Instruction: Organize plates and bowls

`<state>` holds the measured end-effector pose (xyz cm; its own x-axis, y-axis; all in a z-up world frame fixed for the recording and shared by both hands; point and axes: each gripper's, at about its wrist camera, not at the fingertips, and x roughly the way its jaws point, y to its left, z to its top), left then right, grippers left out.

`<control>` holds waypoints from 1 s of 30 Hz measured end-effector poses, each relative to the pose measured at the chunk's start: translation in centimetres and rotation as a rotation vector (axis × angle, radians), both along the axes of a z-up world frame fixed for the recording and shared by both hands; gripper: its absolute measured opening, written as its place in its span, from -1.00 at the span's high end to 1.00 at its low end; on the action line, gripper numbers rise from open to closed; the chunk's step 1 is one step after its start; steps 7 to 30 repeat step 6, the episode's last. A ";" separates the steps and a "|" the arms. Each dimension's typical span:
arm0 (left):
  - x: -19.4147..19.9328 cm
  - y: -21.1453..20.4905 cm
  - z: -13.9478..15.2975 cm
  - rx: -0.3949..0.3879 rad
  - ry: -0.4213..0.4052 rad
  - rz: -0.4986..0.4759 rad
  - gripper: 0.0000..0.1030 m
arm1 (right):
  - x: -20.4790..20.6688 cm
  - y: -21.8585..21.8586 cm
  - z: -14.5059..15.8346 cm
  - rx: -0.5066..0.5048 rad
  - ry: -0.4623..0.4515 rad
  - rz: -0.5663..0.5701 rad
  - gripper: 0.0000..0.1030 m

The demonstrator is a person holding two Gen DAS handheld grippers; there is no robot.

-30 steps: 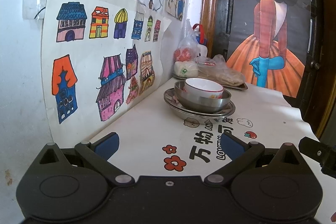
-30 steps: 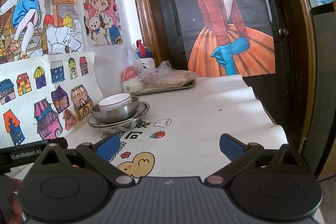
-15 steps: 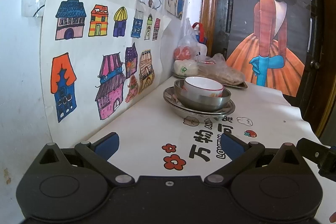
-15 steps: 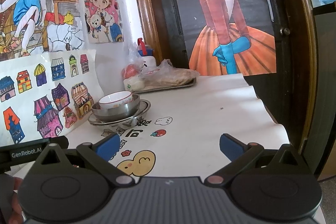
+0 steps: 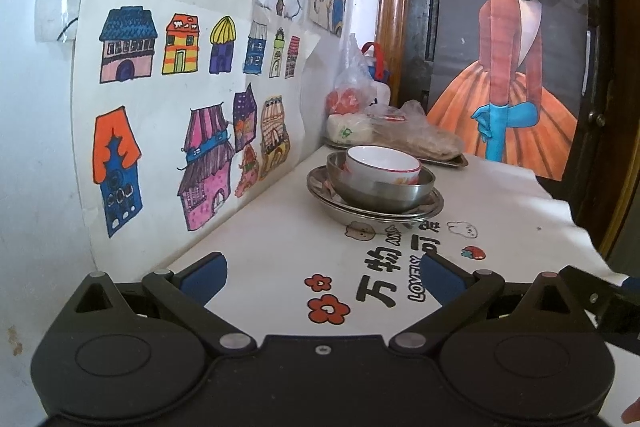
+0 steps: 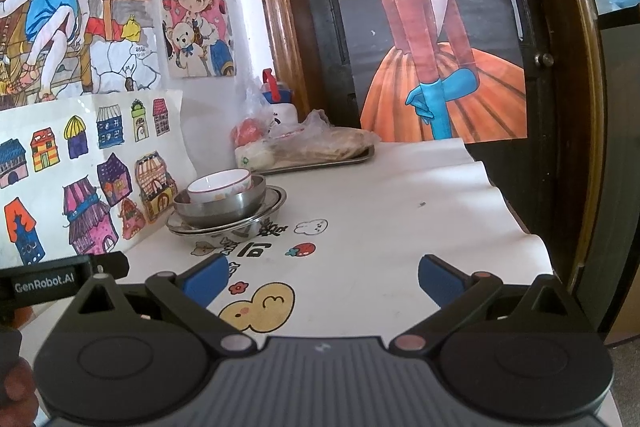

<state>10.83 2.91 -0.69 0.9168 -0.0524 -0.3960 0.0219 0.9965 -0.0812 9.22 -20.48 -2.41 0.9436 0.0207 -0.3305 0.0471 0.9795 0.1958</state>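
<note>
A white ceramic bowl with a red rim line sits inside a steel bowl, which rests on a steel plate. This stack stands on the white table by the wall. From the right wrist view the same white bowl, steel bowl and steel plate lie ahead to the left. My left gripper is open and empty, well short of the stack. My right gripper is open and empty too, over the table's near part.
A metal tray with plastic-wrapped food stands at the back by the door. Drawings cover the wall on the left. The tablecloth drops off at its wavy right edge. The left gripper's body shows at the right view's left edge.
Both grippers have drifted slightly; the stack sits a little higher and nearer in the right view. Nothing was grasped or released.
</note>
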 end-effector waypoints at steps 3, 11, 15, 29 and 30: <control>0.0 0.0 0.0 0.003 -0.008 0.000 -0.98 | 0.0 0.0 -0.1 0.000 0.001 0.001 -1.00; 0.0 0.0 0.0 0.007 -0.011 0.002 -0.98 | 0.0 0.1 -0.1 0.000 0.001 0.000 -1.00; 0.0 0.0 0.0 0.007 -0.011 0.002 -0.98 | 0.0 0.1 -0.1 0.000 0.001 0.000 -1.00; 0.0 0.0 0.0 0.007 -0.011 0.002 -0.98 | 0.0 0.1 -0.1 0.000 0.001 0.000 -1.00; 0.0 0.0 0.0 0.007 -0.011 0.002 -0.98 | 0.0 0.1 -0.1 0.000 0.001 0.000 -1.00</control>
